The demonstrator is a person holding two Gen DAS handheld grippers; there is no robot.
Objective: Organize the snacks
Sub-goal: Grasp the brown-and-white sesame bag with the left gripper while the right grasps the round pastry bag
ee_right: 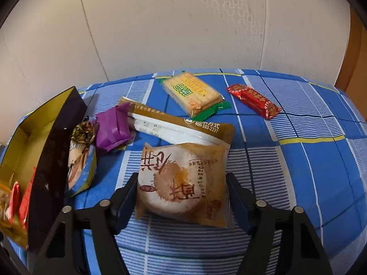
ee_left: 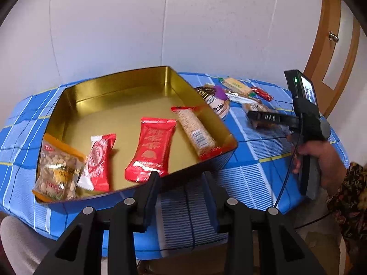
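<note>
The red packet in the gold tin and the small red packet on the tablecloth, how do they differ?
The red packet in the tin is broad and flat; the small red packet is narrow and bar-shaped. The first lies inside the gold tin among other snacks; the second lies alone on the checked tablecloth, beside the biscuit pack. Both are sealed, red and untouched.

glossy gold metal tin (ee_left: 128, 80), plastic wrappers (ee_right: 181, 181) — cloth tablecloth (ee_right: 298, 160)

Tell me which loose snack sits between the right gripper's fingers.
The round pastry in the brown-and-white wrapper; the other loose packets lie farther back on the table.
</note>
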